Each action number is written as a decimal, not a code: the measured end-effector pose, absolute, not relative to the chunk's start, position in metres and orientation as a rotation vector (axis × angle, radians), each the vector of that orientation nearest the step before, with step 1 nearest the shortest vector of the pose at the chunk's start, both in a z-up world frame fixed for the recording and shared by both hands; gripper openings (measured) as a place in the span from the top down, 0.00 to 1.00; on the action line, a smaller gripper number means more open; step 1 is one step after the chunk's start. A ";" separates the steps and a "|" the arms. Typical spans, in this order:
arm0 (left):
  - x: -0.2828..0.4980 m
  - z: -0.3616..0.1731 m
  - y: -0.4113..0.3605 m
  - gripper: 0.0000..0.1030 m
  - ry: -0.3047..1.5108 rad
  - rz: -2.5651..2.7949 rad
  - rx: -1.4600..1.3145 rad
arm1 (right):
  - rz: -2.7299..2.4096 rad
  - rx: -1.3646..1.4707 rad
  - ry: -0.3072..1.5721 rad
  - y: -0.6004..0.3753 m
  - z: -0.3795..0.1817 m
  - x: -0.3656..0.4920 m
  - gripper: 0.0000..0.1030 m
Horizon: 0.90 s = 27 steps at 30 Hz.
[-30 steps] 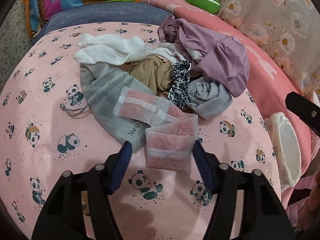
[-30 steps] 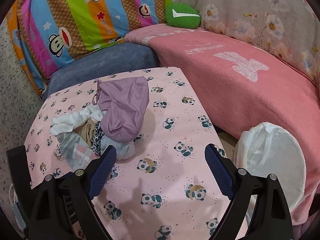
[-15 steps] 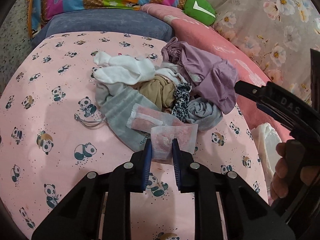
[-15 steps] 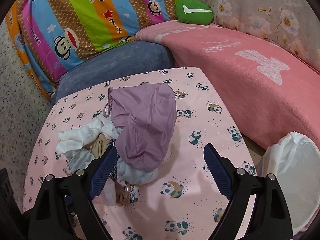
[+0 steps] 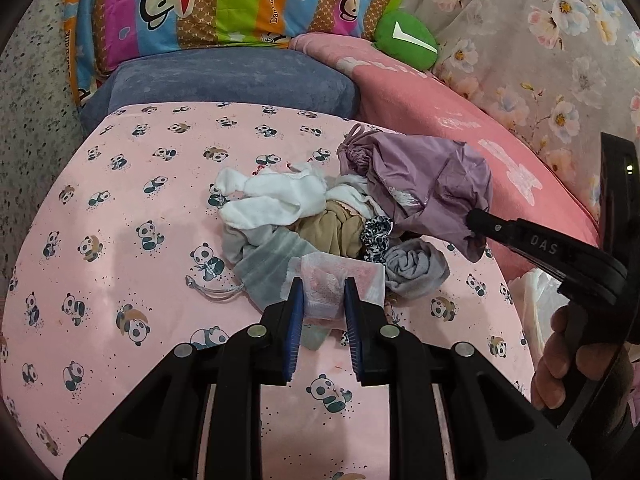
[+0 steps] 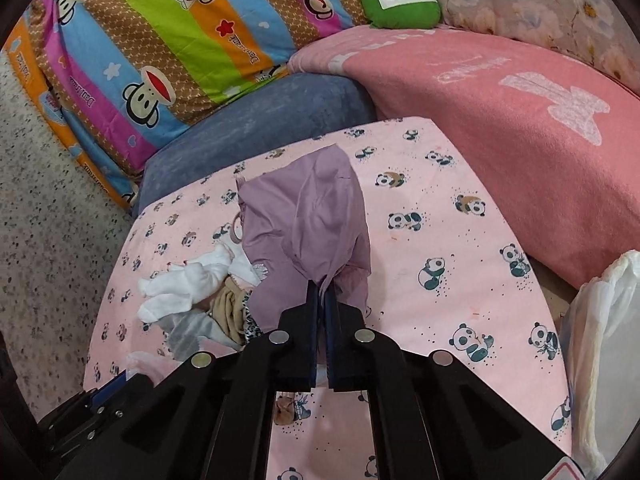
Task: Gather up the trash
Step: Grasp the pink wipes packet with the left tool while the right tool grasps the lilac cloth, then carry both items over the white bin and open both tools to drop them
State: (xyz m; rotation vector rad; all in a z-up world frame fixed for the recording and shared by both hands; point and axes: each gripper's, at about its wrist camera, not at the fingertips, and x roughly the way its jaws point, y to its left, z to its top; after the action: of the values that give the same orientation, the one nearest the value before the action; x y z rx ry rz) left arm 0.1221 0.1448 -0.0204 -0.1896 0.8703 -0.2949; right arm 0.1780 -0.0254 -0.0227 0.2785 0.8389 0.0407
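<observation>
left tool (image 5: 320, 292): clamped on pink wrapper (image 5: 326, 288) above surface (image 5: 120, 200) | right tool (image 6: 321, 300): closed on purple cloth (image 6: 312, 216) edge | tip: lift wrapper clear of clothes, carry to bin bag (image 6: 600, 320) at right

Left gripper (image 5: 322, 300) angled downward, blue pads clamped on a pink sachet (image 5: 325, 286). Right gripper (image 6: 321, 300) angled downward, jaws fully closed, pinching purple cloth (image 6: 316, 224). Right hand (image 5: 560, 364) wrapped round its handle.
</observation>
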 end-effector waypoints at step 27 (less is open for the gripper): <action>0.069 0.053 -0.023 0.81 0.738 -0.584 -0.002 | -0.235 0.346 0.562 -0.188 0.089 0.020 0.96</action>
State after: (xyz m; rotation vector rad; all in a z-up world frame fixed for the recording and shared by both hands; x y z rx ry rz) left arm 0.0691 -0.0232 0.0526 -0.0025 0.7381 -0.5841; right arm 0.0204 -0.1884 0.0891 0.3455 0.5619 -0.2354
